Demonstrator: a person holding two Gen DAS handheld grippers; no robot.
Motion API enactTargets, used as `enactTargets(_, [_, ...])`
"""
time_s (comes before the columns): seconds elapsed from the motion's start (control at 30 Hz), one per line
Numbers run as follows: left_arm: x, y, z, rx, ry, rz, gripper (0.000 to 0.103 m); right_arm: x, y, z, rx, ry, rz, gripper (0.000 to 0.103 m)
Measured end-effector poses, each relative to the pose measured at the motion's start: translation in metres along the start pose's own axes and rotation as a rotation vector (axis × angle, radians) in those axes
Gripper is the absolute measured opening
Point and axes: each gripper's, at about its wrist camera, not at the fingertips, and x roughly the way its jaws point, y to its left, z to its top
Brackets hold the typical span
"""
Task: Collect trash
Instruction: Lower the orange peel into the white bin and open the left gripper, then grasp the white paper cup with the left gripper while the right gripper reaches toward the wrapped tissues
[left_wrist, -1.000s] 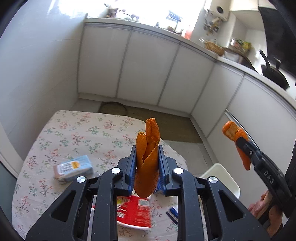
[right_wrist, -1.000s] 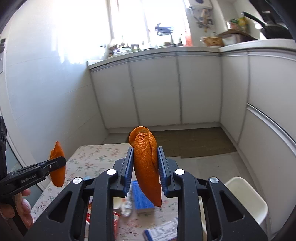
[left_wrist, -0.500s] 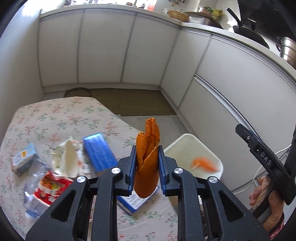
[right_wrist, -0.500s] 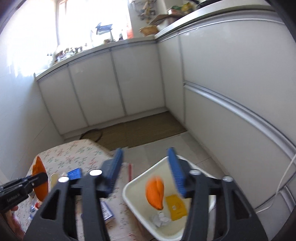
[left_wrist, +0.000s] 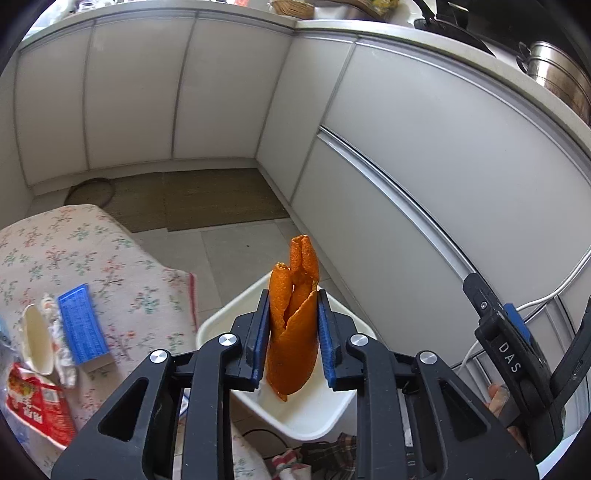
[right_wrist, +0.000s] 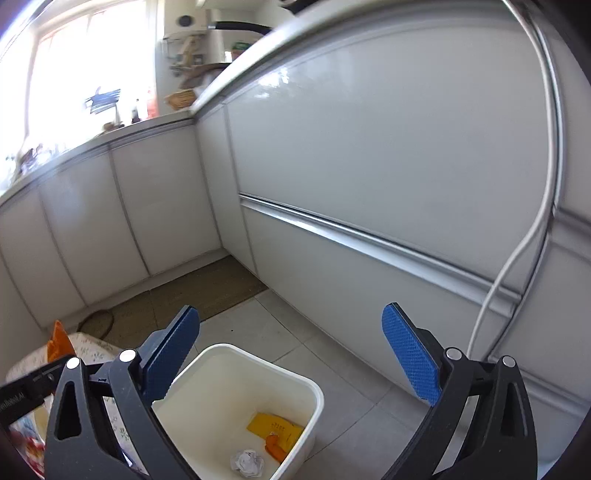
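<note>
Orange peel (left_wrist: 291, 332), a curled upright strip of bright citrus rind, is pinched between the blue ribbed pads (left_wrist: 258, 339) of the left gripper (left_wrist: 291, 341), whose jaws are just beginning to ease apart while the pads are seen against the rind on both sides. It is held above the near rim of a white rectangular plastic bin (left_wrist: 317, 417) that stands on the grey tiled floor (left_wrist: 236, 254) beside the table. The right gripper (right_wrist: 291, 354) is spread wide, its jaws opening with nothing between them, and it is poised over the same bin (right_wrist: 236, 373). Inside the bin, a second, smaller piece of orange peel (right_wrist: 275, 448) is seen lying on a yellow paper slip (right_wrist: 275, 428), with a crumpled white paper ball (right_wrist: 247, 461) just beside them. The table is covered by a cream floral cloth (left_wrist: 74, 254), on which a blue rectangular packet (left_wrist: 83, 326), a white torn wrapper (left_wrist: 40, 339) and a red printed snack bag (left_wrist: 37, 406) are left lying close together. White cabinet fronts (left_wrist: 406, 166) are seen running along the wall behind the bin, and a brown woven mat (left_wrist: 207, 199) is laid on the floor before them. A white cable (right_wrist: 517, 258) is seen hanging down the cabinet at the right. Part of a hand (left_wrist: 498, 402) is visible on the right gripper's handle.
</note>
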Motion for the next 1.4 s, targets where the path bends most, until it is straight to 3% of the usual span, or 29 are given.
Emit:
enactTargets(0.07, [0.013,-0.009,0.002,0.008,0.011,-0.007,0.024,0.004,-0.009,0.002,0.032,0.001,-0.024,0.096])
enactTargets(0.17, [0.028,-0.019,0.004,0.016,0.03,-0.013,0.032,0.003,-0.014,0.003,0.043,-0.016,-0.065,0.096])
enactTargets(0.23, [0.034,-0.024,0.005,0.022,0.03,-0.005,0.046,0.005,-0.012,0.002,0.04,-0.014,-0.081,0.096])
enactTargets(0.3, [0.034,-0.027,0.006,0.038,0.024,0.005,0.054,0.008,-0.012,0.002,0.038,-0.005,-0.086,0.096])
enactTargets(0.47, [0.029,-0.028,0.003,0.085,-0.011,0.082,0.076,0.015,-0.006,0.002,0.018,0.01,-0.093,0.096])
enactTargets(0.6, [0.016,-0.018,0.001,0.09,-0.084,0.203,0.096,0.016,0.009,0.001,-0.021,0.006,-0.085,0.096])
enactTargets(0.77, [0.004,-0.006,-0.001,0.084,-0.134,0.341,0.096,0.016,0.025,-0.002,-0.071,0.014,-0.064,0.096])
enactTargets(1.13, [-0.023,0.044,-0.016,0.01,-0.153,0.441,0.096,0.007,0.083,-0.024,-0.211,0.018,0.015,0.096])
enactTargets(1.4, [-0.048,0.103,-0.029,-0.103,-0.136,0.509,0.096,-0.008,0.132,-0.048,-0.316,0.02,0.1,0.096])
